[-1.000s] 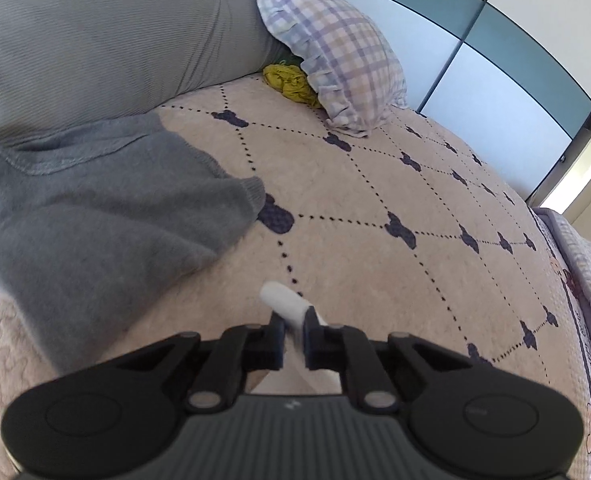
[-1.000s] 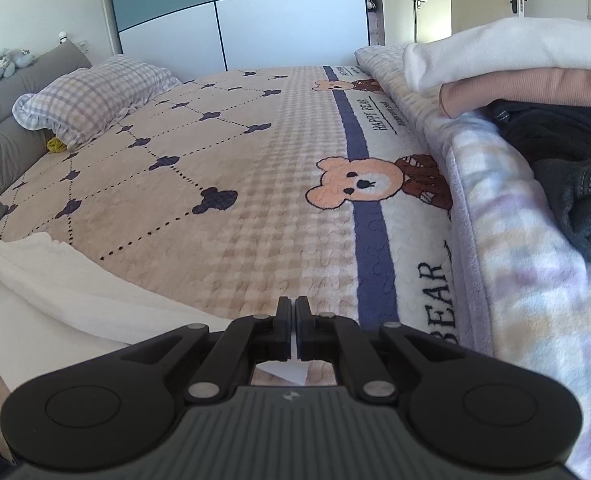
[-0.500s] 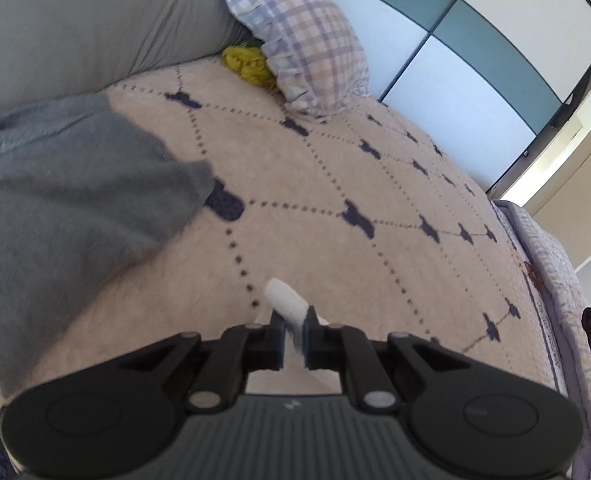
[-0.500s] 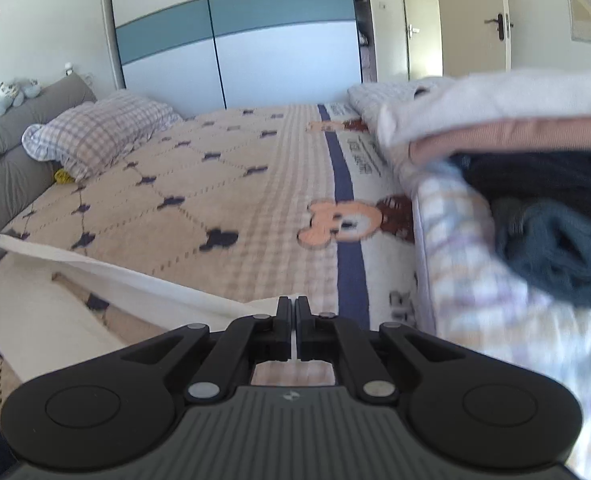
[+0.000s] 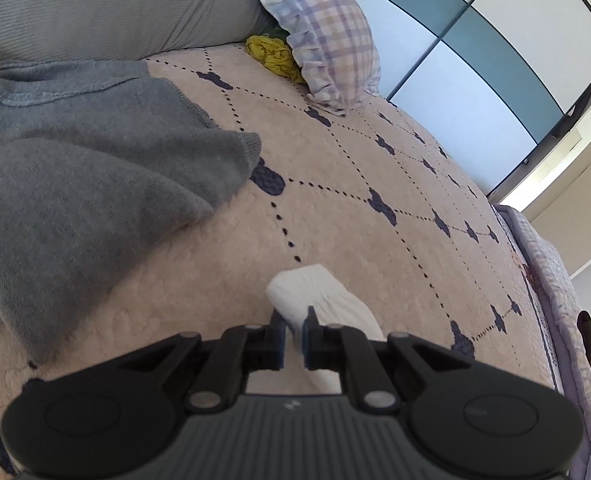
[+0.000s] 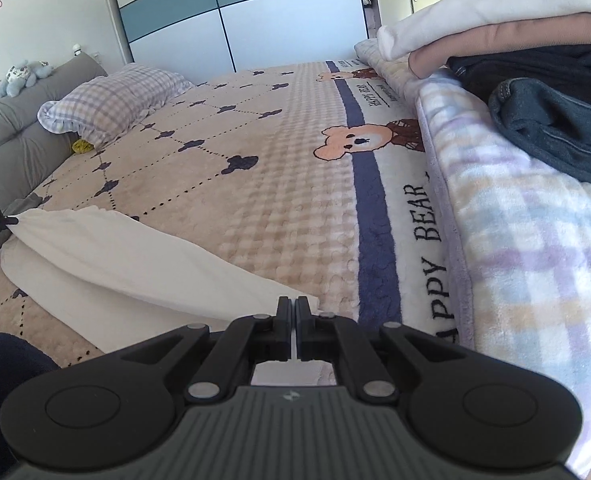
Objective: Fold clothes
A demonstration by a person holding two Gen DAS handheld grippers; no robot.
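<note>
White garment (image 6: 107, 256) hangs stretched low over the bed cover (image 6: 255, 184). Left gripper (image 5: 293, 330) pinches one end, right gripper (image 6: 294, 312) pinches the other. Next, probably lay it flat, smooth, then fold.

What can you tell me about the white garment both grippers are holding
The white garment looks like soft, thin fabric. It spans between the two grippers: the left gripper pinches a bunched corner, the right gripper clamps the other end between shut fingers. It lies doubled, an upper layer sagging over a lower one, low across the beige bear-print bedspread. What kind of garment it is can't be told.
</note>
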